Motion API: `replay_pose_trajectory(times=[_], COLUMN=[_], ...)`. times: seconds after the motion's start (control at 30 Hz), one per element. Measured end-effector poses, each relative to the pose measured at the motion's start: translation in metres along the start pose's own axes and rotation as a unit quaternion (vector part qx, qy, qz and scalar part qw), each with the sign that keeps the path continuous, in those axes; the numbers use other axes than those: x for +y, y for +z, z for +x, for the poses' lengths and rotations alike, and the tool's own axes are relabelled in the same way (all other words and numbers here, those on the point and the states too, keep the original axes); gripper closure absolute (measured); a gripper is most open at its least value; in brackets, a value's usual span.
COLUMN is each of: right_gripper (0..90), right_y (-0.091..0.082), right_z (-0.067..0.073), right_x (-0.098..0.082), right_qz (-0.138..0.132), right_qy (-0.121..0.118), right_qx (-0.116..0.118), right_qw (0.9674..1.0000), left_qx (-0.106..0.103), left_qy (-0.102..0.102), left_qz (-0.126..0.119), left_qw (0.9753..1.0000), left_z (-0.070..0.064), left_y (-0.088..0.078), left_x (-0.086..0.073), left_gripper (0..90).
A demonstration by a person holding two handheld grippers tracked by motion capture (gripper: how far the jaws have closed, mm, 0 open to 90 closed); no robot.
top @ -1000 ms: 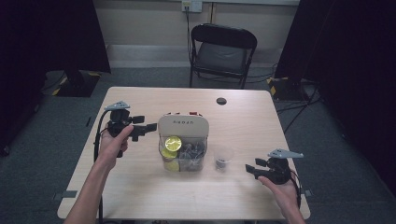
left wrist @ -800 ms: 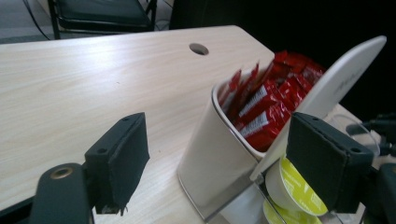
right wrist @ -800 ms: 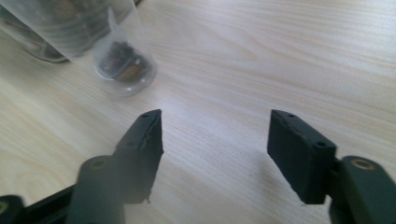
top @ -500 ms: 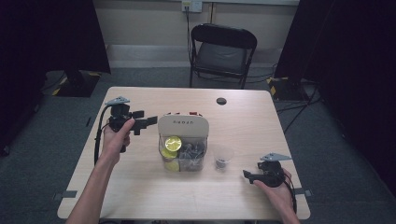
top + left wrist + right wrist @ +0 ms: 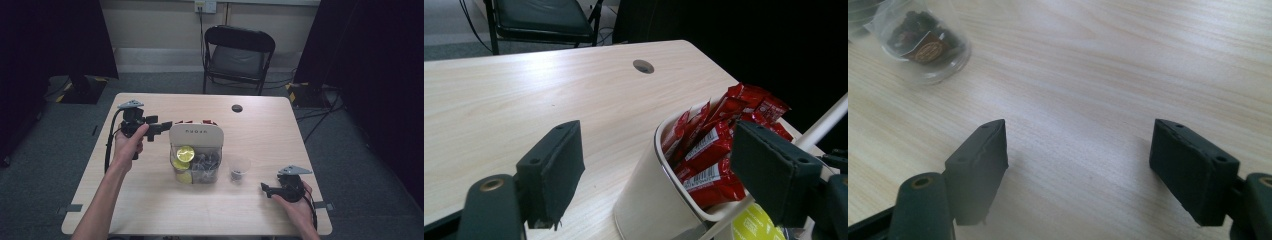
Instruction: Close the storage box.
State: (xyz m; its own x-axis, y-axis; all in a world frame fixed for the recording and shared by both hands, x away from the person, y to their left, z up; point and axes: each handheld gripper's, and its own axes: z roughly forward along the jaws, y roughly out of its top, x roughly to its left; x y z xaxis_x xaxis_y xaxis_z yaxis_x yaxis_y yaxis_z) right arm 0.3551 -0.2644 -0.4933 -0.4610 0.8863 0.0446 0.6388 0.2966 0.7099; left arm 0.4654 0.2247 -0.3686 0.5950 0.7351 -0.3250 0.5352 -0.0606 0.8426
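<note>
Lower than a second ago, the right gripper [image 5: 266, 188] rests near the table [image 5: 150, 200] edge — jaws just opened wide, nothing between them. Small clear cup [image 5: 239, 169] stands upright, mouth up, beside the organiser box [image 5: 196, 134]. Left gripper [image 5: 162, 125] — open, by the box.

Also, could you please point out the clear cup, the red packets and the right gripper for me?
clear cup [image 5: 239, 169], high view, on its transparent side wall.
red packets [image 5: 711, 150], left gripper view, on the front packet's printed face.
right gripper [image 5: 1078, 165], right gripper view, midway between its open jaws.
</note>
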Motion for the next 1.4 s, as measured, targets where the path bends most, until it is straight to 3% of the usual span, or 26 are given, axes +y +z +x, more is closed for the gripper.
replay_pose_trajectory(times=[0.1, 0.3, 0.47, 0.83, 1.4], right_gripper=[22.8, 21.6, 21.4, 21.4, 21.2], right_y=[0.001, 0.003, 0.003, 0.003, 0.003], right_z=[0.001, 0.002, 0.002, 0.002, 0.002], right_x=[-0.001, -0.003, -0.006, -0.006, -0.006], right_qz=[-0.005, -0.014, -0.025, -0.026, -0.026], right_qy=[-0.007, -0.012, -0.012, -0.012, -0.012], right_qx=[-0.017, -0.025, -0.026, -0.028, -0.027], right_qw=[0.9998, 0.9995, 0.9993, 0.9992, 0.9992], left_qx=[-0.006, -0.010, -0.015, -0.020, -0.022], left_qy=[-0.003, 0.007, 0.009, 0.018, 0.015], left_qz=[-0.002, 0.006, 0.006, 0.010, 0.010], left_qw=[1.0000, 0.9999, 0.9998, 0.9996, 0.9996], left_z=[0.000, -0.004, -0.008, -0.015, -0.019], left_y=[0.000, 0.001, 0.003, -0.001, -0.006], left_x=[-0.001, 0.001, 0.001, 0.000, -0.008], left_gripper=[21.6, 21.4, 21.3, 20.9, 20.7])
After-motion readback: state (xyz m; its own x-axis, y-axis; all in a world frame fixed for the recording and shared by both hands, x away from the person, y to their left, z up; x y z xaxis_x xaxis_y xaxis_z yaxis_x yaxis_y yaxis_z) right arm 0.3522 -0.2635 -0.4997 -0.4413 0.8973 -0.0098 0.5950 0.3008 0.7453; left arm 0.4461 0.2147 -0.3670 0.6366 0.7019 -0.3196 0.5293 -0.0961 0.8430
